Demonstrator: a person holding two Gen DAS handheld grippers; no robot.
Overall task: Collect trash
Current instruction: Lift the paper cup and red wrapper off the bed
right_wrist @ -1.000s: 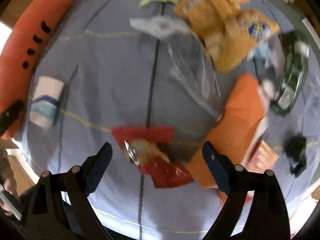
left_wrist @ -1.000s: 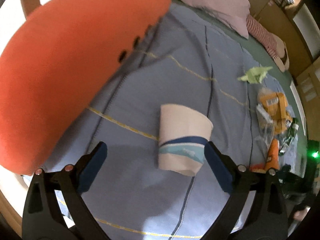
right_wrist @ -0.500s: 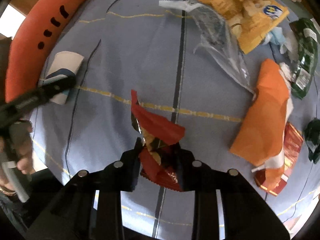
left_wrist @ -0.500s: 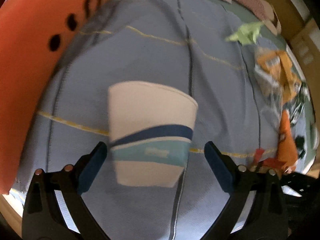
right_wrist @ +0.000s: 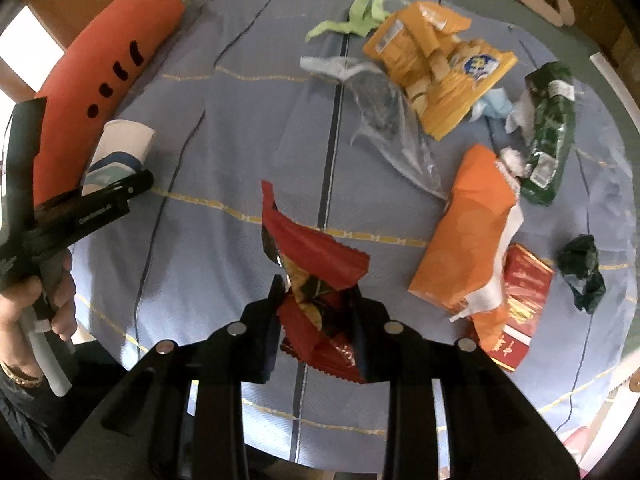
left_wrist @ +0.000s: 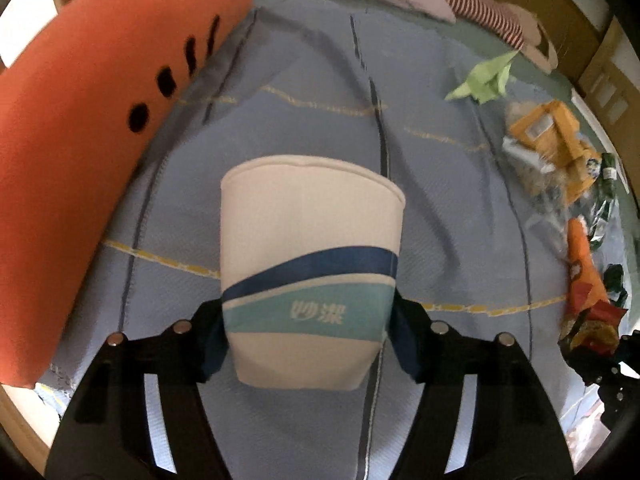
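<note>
Left gripper (left_wrist: 308, 340) closing on the paper cup (left_wrist: 310, 268) near the bed's (left_wrist: 440, 240) left edge, by the carrot pillow (left_wrist: 80, 152); I'd squeeze gently. Right gripper (right_wrist: 318, 312) pinches the red wrapper (right_wrist: 316, 276).

The paper cup (left_wrist: 310, 268) carries white characters reading 妙潔 on its teal band, seen in the left wrist view. In the right wrist view the left gripper (right_wrist: 86, 210) has small white lettering along its black arm, too blurred to read. The yellow snack bag (right_wrist: 448, 80) bears a round blue logo and a white label, neither of them legible. The green bag (right_wrist: 550, 132) has white labels with unreadable print. The flat red packet (right_wrist: 520, 304) shows gold script that cannot be made out.
</note>
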